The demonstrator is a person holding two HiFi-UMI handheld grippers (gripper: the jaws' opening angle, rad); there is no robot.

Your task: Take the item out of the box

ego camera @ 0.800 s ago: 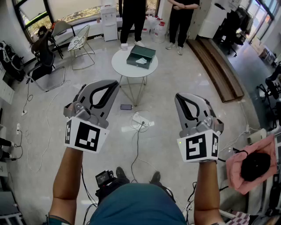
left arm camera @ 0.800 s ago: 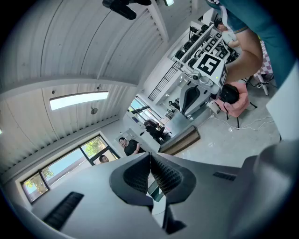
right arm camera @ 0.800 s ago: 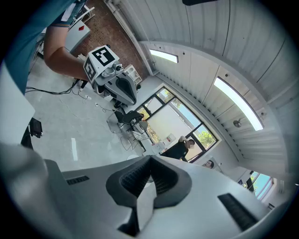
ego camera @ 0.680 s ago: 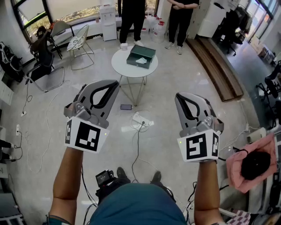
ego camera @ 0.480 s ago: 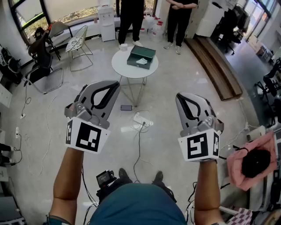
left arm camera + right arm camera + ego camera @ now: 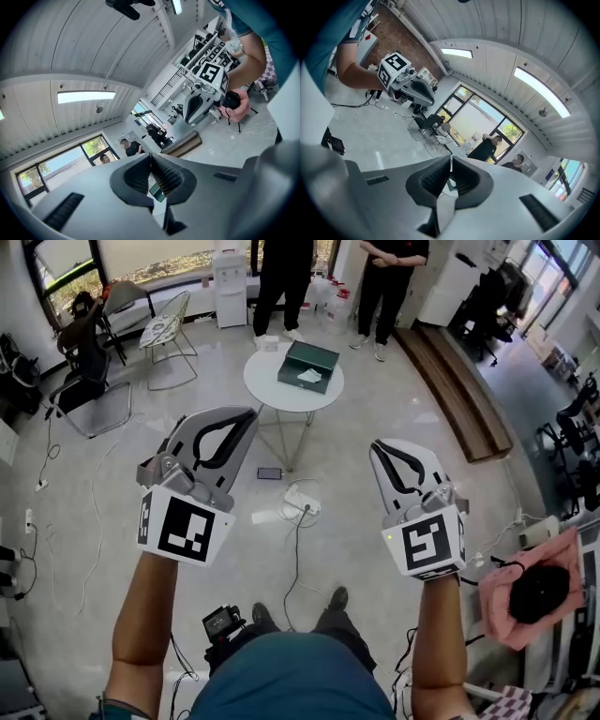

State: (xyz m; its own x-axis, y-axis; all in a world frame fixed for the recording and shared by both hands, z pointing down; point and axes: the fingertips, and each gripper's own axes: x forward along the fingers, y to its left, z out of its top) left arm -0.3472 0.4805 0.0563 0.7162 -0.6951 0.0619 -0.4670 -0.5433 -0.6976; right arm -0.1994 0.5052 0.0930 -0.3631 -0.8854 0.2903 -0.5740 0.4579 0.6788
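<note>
left gripper: out ahead of torso, on its left side; jaws pressed together, nothing between them
right gripper: out ahead of torso, on its right side; jaws together, empty
left forearm: bare, stretched forward from torso's left
right forearm: bare, stretched forward from torso's right
marker cubes: one at each wrist end, nearer torso than the jaws, faces up
spacing: grippers well apart, side by side (tips lean slightly inward)
</note>
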